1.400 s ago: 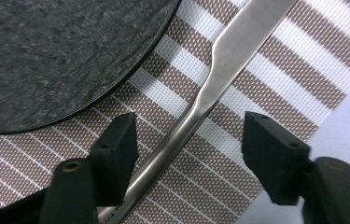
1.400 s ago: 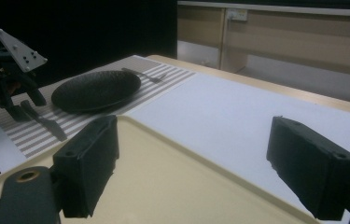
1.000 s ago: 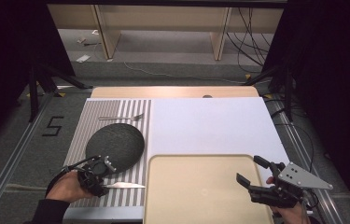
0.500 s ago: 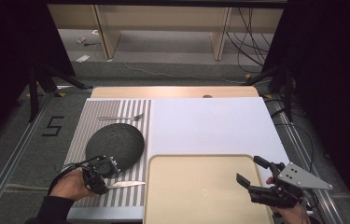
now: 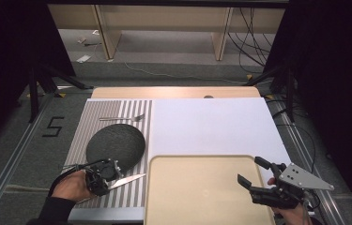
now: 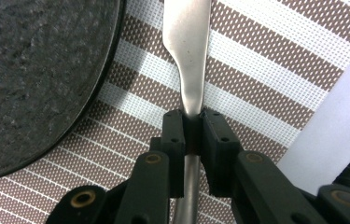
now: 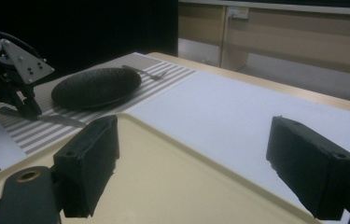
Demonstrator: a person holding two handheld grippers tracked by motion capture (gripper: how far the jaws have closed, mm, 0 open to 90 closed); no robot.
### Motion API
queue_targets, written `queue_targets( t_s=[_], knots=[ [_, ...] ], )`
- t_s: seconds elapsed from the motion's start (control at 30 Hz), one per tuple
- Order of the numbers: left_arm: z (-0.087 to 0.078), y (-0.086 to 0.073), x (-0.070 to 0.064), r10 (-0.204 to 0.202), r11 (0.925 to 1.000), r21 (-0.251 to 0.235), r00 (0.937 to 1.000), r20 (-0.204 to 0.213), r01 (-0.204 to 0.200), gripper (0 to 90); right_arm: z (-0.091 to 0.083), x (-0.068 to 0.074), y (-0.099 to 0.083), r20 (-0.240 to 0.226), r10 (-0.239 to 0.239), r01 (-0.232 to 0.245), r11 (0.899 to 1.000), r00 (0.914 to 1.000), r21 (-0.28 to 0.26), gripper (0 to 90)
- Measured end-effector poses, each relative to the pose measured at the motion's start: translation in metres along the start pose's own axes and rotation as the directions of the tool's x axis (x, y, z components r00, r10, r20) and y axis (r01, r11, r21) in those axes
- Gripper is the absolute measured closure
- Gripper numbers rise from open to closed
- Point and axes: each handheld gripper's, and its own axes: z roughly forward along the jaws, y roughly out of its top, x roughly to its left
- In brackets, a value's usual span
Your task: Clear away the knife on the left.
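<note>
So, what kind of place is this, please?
Probably a lab set up for recording, not a home. A dining setting, a round black stone-like plate on a striped brown-and-white placemat, lies on a table ringed by dark curtains, loose cables and floor rails.

On the placemat (image 5: 117,187), the fork (image 5: 122,118) lies behind the plate (image 5: 115,143), the knife (image 5: 129,180) before it; the tray (image 5: 202,192) sits right.

Black tongs (image 5: 251,172) carry a grey three-cornered plate with screws; dark sleeve (image 5: 54,213) at the left.
</note>
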Motion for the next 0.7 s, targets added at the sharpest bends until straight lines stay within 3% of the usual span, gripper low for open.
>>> queue_targets(
  t_s=[0.27,0.53,0.7],
  knots=[
    [-0.002,0.002,-0.004,0.006,0.9999,0.009,1.0,0.005,-0.006,79.9,0.0,0.0,0.0,0.005,0.0,0.0,1.0,1.0,0.002,18.0],
    [-0.013,-0.001,-0.001,-0.05,0.9982,-0.033,0.9987,-0.005,0.05,80.0,0.0,0.0,0.0,0.005,0.004,-0.004,1.0,1.0,-0.002,18.0],
    [-0.019,0.0,-0.003,-0.066,0.9958,-0.063,0.9975,0.026,0.068,80.0,0.0,0.0,0.0,0.005,0.004,-0.004,1.0,1.0,-0.005,18.1]
  ],
)
